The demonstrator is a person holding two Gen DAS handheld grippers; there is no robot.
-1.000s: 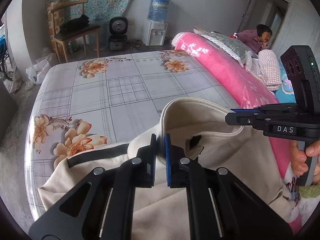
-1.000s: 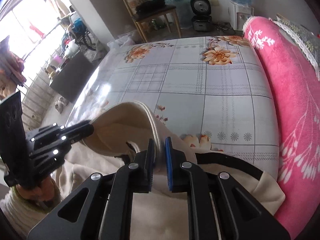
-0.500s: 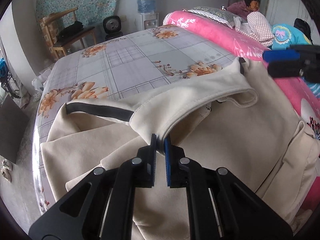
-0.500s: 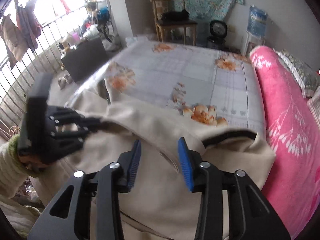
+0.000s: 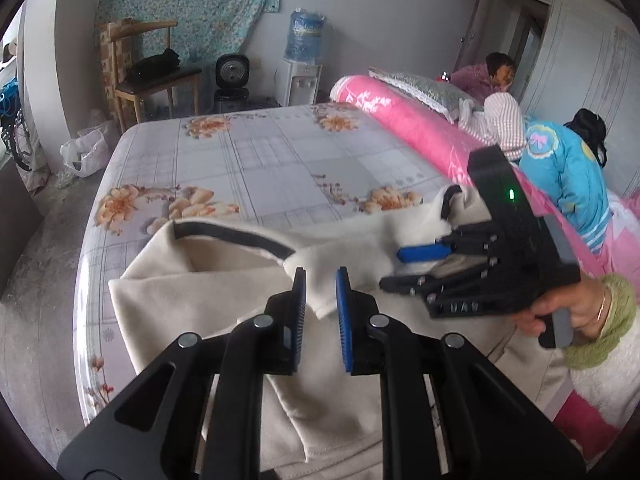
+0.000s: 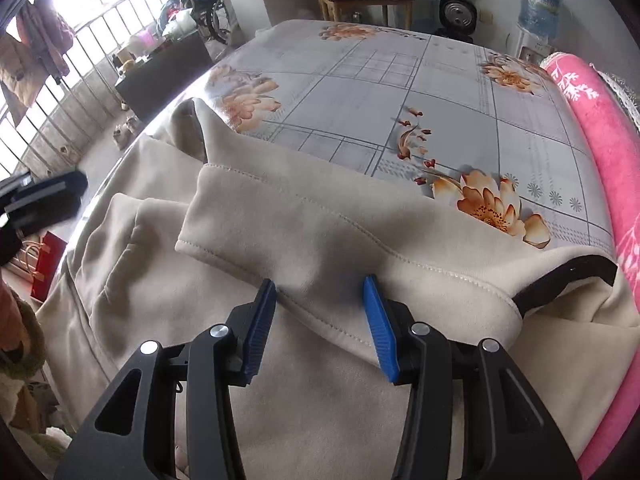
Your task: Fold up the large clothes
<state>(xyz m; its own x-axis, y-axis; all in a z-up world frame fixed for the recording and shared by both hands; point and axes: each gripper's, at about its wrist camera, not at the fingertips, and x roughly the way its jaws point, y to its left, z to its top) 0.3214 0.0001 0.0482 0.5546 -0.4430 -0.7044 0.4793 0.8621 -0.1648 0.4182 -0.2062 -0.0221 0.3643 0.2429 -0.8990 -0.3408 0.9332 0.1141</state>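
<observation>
A large cream jacket with black trim lies on the near part of the bed, also in the right wrist view. My left gripper is open, its blue pads on either side of a cream collar edge, not gripping it. My right gripper is open wide just above the folded collar flap. The right gripper also shows in the left wrist view, held by a hand at the right, over the collar. The left gripper shows blurred at the left edge of the right wrist view.
The bed has a grey floral sheet. A rolled pink blanket runs along its right side. Two people are beyond it. A chair, a fan and a water dispenser stand by the far wall.
Both grippers have let go of the collar: the right opened half a second ago, the left opened just now. The jacket has been drawn flatter on the bed, and the right gripper has moved in over the collar.
</observation>
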